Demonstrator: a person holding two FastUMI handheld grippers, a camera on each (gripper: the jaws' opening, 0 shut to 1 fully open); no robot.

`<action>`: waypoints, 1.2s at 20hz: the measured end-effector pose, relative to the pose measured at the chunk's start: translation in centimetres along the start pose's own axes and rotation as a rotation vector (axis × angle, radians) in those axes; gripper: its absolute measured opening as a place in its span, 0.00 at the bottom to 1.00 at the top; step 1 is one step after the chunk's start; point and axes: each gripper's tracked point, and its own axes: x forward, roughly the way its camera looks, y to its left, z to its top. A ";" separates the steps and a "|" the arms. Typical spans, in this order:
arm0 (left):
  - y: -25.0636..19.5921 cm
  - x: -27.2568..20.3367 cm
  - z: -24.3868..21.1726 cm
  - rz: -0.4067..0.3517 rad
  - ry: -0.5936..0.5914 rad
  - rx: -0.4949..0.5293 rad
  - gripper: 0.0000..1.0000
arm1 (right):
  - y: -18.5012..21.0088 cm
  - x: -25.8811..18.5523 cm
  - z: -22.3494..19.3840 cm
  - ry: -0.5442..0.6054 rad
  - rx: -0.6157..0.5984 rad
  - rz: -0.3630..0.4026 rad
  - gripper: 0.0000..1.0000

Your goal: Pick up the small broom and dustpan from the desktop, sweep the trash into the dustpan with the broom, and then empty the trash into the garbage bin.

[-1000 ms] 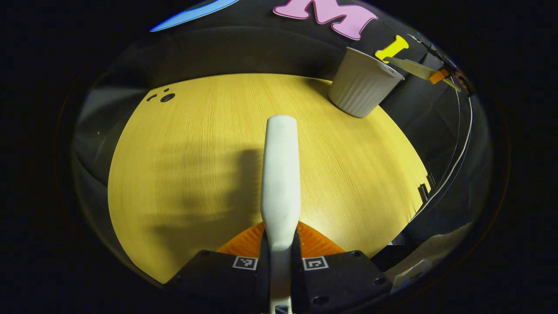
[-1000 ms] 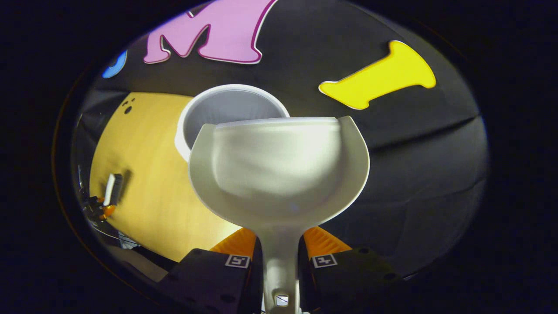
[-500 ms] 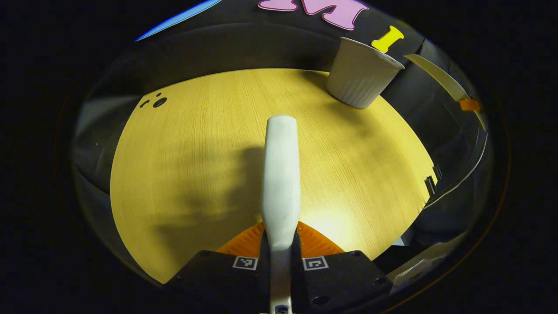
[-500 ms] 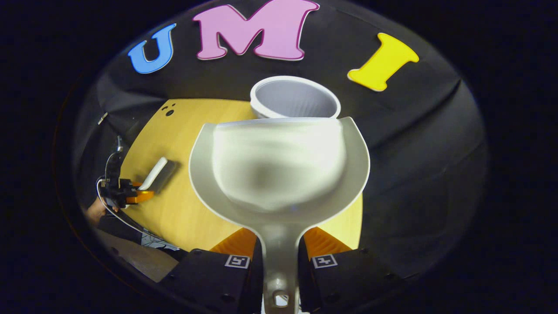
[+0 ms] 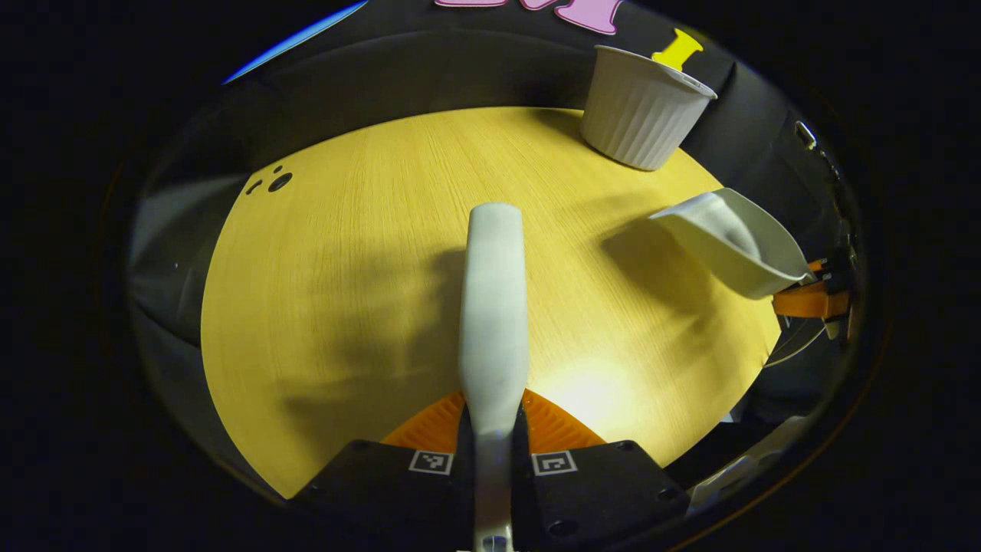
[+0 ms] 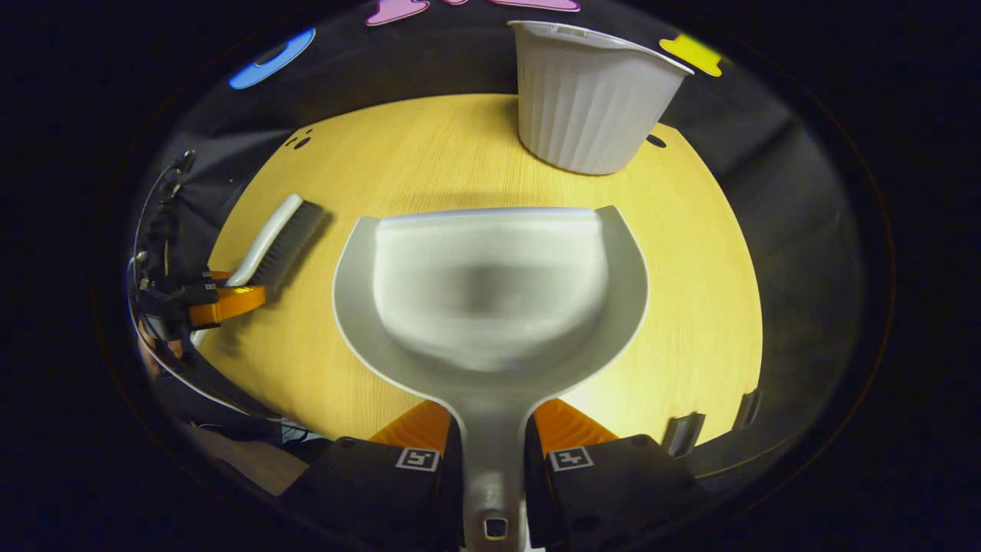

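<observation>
— Clamped, both pairs of jaws: left gripper [image 5: 491,441] on the broom [image 5: 493,307] handle, right gripper [image 6: 493,448] on the dustpan [image 6: 490,307] stem, pan tray bare.

— Handling?

— Probably light, stiff, smooth plastic; best held at the handles. Soft dark bristles. Ribbed garbage bin [image 6: 590,100] at twelve o'clock on the wood-grain desktop [image 6: 690,253].

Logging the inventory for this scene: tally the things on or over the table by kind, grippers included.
Broom: 1
Dustpan: 1
Bin: 1
Table: 1
Grippers: 2, the left gripper and the right gripper
Total: 6
</observation>
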 end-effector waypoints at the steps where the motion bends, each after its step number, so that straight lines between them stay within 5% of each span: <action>1: -0.1 0.0 -0.2 0.007 0.005 0.001 0.22 | 0.2 0.9 -0.1 0.004 0.001 0.001 0.37; 16: -0.2 -1.6 -1.7 0.057 -0.008 -0.036 0.34 | 2.5 4.2 -0.2 -0.012 0.002 0.005 0.40; 20: -0.5 -4.4 -0.8 0.064 -0.110 -0.036 0.49 | 2.3 1.2 0.4 -0.081 0.016 0.019 0.43; 24: -1.4 -8.7 2.0 0.061 -0.295 -0.010 0.59 | 3.0 -3.1 3.0 -0.271 -0.002 0.038 0.44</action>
